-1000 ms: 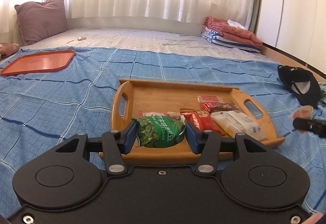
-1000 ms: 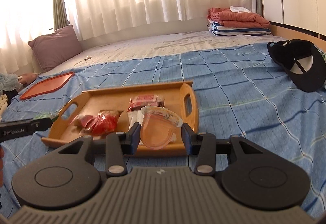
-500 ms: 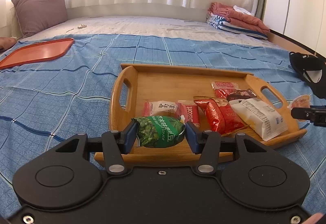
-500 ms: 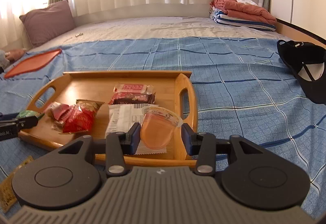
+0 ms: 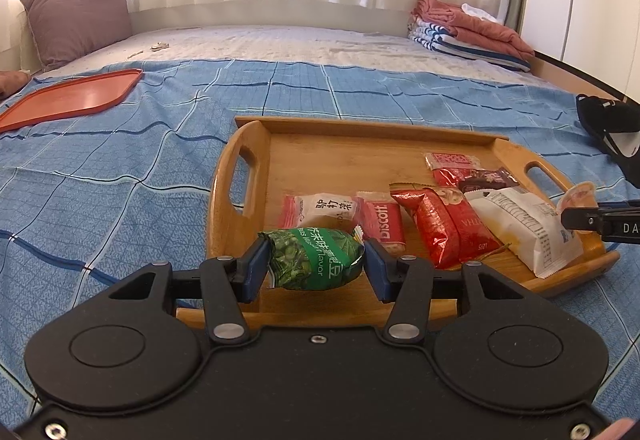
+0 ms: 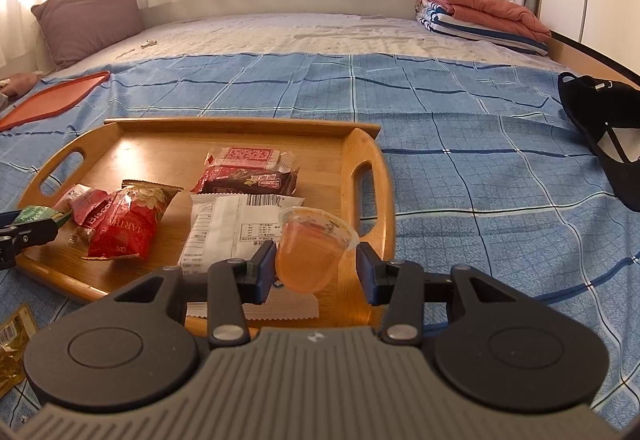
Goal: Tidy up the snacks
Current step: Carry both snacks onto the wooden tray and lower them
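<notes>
A wooden tray (image 5: 228, 180) lies on the blue checked bedspread and holds several snack packets: a white one (image 5: 524, 224), a red one (image 5: 440, 224) and a Discott packet (image 5: 382, 220). My left gripper (image 5: 314, 268) is shut on a green snack packet (image 5: 316, 258), which hangs over the tray's near left corner. In the right wrist view my right gripper (image 6: 316, 268) is shut on an orange jelly cup (image 6: 312, 248) above the tray's (image 6: 372, 192) near right end, over the white packet (image 6: 224, 228). Each gripper shows at the edge of the other's view.
An orange-red flat tray (image 5: 72, 96) lies far left on the bed and a purple pillow (image 5: 76, 16) behind it. Folded clothes (image 5: 468, 28) are stacked at the back right. A black cap (image 5: 612, 132) sits right of the wooden tray. A gold packet (image 6: 12, 336) lies on the bedspread at near left.
Both grippers have come lower and closer over the wooden tray, each keeping its hold. The right one has swung left to right across the tray's near end.
</notes>
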### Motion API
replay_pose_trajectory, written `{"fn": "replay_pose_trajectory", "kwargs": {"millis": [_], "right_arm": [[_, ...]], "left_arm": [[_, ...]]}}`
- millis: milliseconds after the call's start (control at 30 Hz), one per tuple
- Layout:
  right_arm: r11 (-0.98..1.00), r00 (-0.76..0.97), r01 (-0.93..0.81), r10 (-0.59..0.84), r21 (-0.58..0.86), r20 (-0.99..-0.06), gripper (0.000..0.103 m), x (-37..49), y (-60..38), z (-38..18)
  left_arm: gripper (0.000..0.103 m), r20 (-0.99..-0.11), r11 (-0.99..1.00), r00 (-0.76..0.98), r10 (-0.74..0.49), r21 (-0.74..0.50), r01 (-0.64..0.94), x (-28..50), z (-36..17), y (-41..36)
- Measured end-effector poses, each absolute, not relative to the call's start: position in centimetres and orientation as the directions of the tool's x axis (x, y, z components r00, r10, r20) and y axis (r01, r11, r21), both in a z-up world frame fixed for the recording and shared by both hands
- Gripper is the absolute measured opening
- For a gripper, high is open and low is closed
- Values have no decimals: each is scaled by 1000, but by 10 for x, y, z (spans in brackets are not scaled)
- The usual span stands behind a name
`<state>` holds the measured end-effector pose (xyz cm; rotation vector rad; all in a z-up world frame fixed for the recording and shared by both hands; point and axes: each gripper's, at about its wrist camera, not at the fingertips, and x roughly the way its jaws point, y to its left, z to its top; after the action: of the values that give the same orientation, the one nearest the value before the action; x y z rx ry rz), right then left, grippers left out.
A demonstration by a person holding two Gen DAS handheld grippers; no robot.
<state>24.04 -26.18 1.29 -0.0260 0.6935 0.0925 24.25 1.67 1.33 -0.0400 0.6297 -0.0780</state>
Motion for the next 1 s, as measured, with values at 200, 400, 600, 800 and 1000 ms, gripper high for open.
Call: {"fn": "replay_pose_trajectory", "kwargs": {"millis": [200, 400, 600, 800, 1000], "right_arm": [[995, 762, -90, 90, 34, -642, 48, 248, -264, 11], [996, 763, -79, 86, 40, -640, 48, 257, -266, 12], [997, 759, -59, 80, 54, -647, 48, 263, -269, 8], [993, 759, -68, 116, 99, -641, 48, 259, -265, 6], [990, 757, -95, 139, 103, -639, 40, 257, -253, 8]], "left_arm": [[49, -590, 996, 803, -86, -59, 64, 248, 11, 14], [49, -593, 997, 801, -81, -56, 60, 252, 9, 13], [49, -593, 997, 801, -78, -56, 56, 253, 7, 13], [49, -592, 997, 801, -81, -63, 54, 253, 7, 12], [50, -596, 996, 799, -83, -58, 61, 253, 6, 12]]}}
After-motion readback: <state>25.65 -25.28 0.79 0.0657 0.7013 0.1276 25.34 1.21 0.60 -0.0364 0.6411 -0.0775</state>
